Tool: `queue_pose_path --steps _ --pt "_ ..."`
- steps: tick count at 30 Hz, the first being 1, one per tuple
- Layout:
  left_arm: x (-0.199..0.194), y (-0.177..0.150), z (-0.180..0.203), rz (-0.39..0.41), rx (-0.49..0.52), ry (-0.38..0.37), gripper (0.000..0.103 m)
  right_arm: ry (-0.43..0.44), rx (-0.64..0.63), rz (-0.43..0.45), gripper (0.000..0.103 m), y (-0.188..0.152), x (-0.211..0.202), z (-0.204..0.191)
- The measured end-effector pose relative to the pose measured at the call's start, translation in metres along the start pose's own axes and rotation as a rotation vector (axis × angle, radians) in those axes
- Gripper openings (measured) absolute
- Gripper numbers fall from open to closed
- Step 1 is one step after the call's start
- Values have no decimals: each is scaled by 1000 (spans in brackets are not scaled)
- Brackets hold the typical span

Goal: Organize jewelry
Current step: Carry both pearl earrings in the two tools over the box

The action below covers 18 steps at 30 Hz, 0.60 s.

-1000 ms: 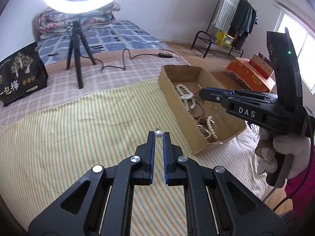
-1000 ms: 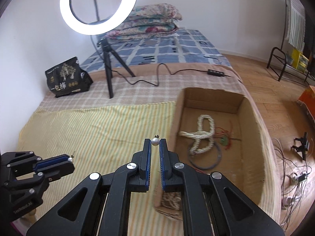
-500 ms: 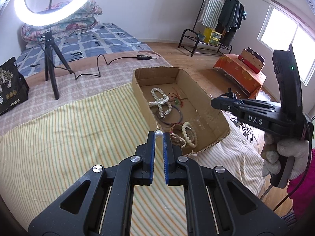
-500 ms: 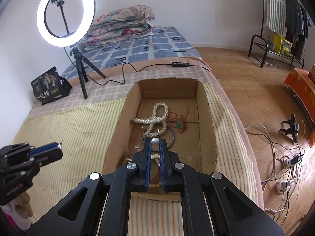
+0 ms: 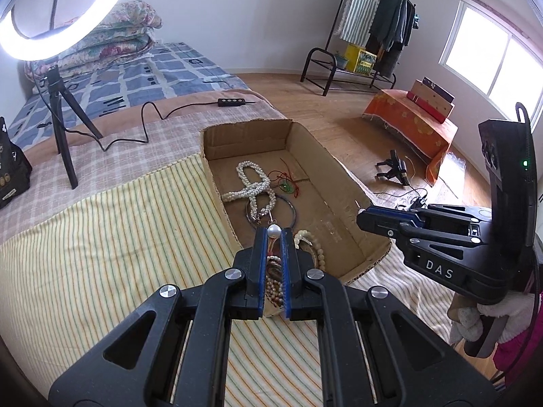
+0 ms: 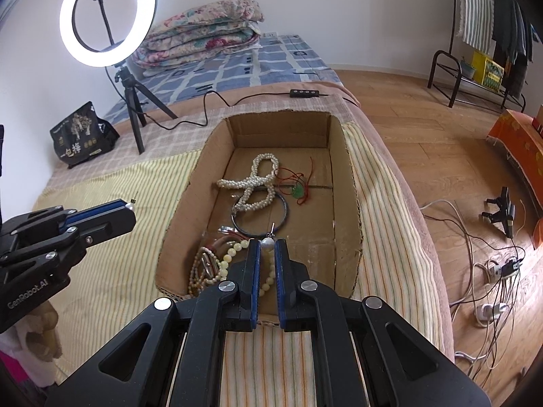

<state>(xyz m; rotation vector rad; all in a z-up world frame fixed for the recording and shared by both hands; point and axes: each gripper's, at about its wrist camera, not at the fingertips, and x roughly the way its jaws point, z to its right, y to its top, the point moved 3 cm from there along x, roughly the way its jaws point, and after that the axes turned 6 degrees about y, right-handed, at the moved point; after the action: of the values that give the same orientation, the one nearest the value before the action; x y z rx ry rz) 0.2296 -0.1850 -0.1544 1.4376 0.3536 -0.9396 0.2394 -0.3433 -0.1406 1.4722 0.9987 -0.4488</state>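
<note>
My left gripper [image 5: 274, 232] is shut on a pearl earring [image 5: 274, 230] and holds it above the near end of a cardboard box [image 5: 342, 173]. My right gripper [image 6: 267, 243] is shut on a second pearl earring [image 6: 267, 243], also above the box [image 6: 349, 183]. The box holds a white pearl necklace [image 6: 253, 183], a dark bangle [image 6: 285, 215], a green pendant on red cord [image 6: 298, 190] and beaded bracelets [image 6: 217, 264]. The left gripper shows at the left of the right wrist view [image 6: 130, 206]; the right gripper shows at the right of the left wrist view [image 5: 360, 211].
The box sits on a striped yellow cloth [image 5: 101, 237] over a bed. A ring light on a tripod [image 6: 132, 108], its cable [image 6: 210, 108] and a black bag [image 6: 81, 135] stand behind. Wooden floor with cables [image 6: 488, 264] lies to the right.
Both grippers have moved from over the striped cloth to above the box, each still holding its earring. The box now sits right under the fingertips in both views.
</note>
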Motion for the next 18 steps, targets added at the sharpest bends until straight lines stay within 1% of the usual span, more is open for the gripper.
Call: queue_pose_path --steps 8,18 --pt "16 2 10 -10 9 2 6 -7 23 -13 6 -6 2 14" --pt "20 4 11 -10 7 5 6 5 22 -36 7 -12 7 19"
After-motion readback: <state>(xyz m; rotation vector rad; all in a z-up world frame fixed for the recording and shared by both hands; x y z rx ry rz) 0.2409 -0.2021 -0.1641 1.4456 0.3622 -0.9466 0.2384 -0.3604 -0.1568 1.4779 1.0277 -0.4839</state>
